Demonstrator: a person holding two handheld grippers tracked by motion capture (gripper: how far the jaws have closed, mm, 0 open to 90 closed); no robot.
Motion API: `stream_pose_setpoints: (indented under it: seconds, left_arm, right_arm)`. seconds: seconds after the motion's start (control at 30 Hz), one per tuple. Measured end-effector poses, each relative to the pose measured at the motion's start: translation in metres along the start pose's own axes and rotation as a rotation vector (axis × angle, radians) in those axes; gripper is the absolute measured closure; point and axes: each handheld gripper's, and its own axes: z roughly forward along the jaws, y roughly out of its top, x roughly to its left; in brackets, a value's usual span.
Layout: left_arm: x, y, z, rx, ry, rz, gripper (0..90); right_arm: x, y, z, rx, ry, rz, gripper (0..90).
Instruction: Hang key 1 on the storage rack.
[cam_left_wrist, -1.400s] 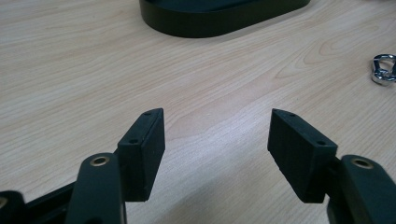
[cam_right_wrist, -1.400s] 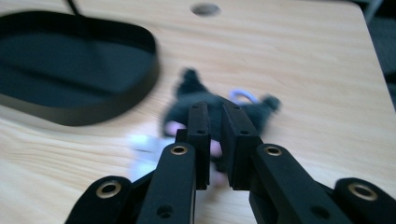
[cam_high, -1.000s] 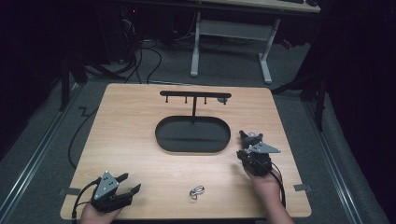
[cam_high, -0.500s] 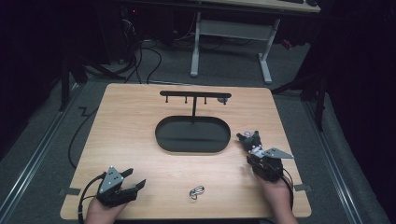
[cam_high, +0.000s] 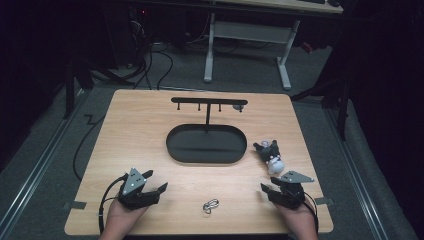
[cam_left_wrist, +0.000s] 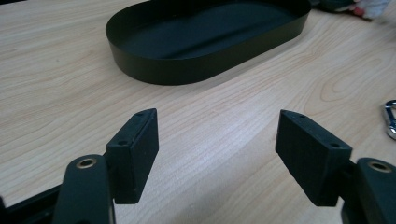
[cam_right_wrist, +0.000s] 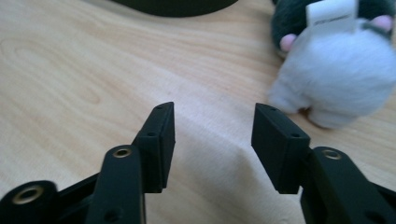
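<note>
From above, the wooden counter (cam_high: 150, 145) carries a black oval tray (cam_high: 206, 144) at its middle, with a thin black rack (cam_high: 208, 102) standing at the tray's far edge. A small grey and white plush toy (cam_high: 270, 156) lies to the right of the tray, just beyond the right gripper (cam_high: 273, 191), near it but not touching. The left gripper (cam_high: 156, 185) sits low at the near left, held in a hand. Between the two grippers, close to the near edge, lies a small metal clip (cam_high: 210, 205).

In the left gripper view, the left gripper (cam_left_wrist: 215, 140) has its jaws spread well apart, having just been opening, with only bare wood between them. The tray (cam_left_wrist: 187, 70) lies ahead, and the metal clip (cam_left_wrist: 390, 119) peeks in at the right edge.

In the right gripper view, the right gripper (cam_right_wrist: 214, 125) also stands partly open, its jaws just having been opening, with nothing between them. The plush toy (cam_right_wrist: 336, 74) rests on the counter ahead and to the right of the jaws, apart from them, with a white tag on it.
</note>
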Motion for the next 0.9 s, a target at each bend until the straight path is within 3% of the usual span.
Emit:
stream_pose_setpoints:
  seconds: [0.23, 0.43, 0.57, 0.9]
  left_arm:
    - [0.000, 0.004, 0.010, -0.004, -0.005, 0.004, 28.5]
    - [0.003, 0.003, 0.010, 0.007, -0.011, 0.001, 26.6]
    - [0.006, 0.001, 0.008, 0.003, -0.009, -0.013, 25.8]
    - [0.008, -0.003, 0.006, 0.007, -0.023, -0.026, 22.7]
  right_arm:
    - [0.010, -0.002, 0.002, 0.033, -0.035, -0.072, 40.2]
    - [0.005, 0.004, 0.000, 0.076, -0.022, -0.006, 33.0]
    - [0.006, 0.009, 0.000, 0.141, -0.033, -0.006, 30.7]
    - [0.006, 0.021, 0.000, 0.222, -0.020, 0.020, 24.7]
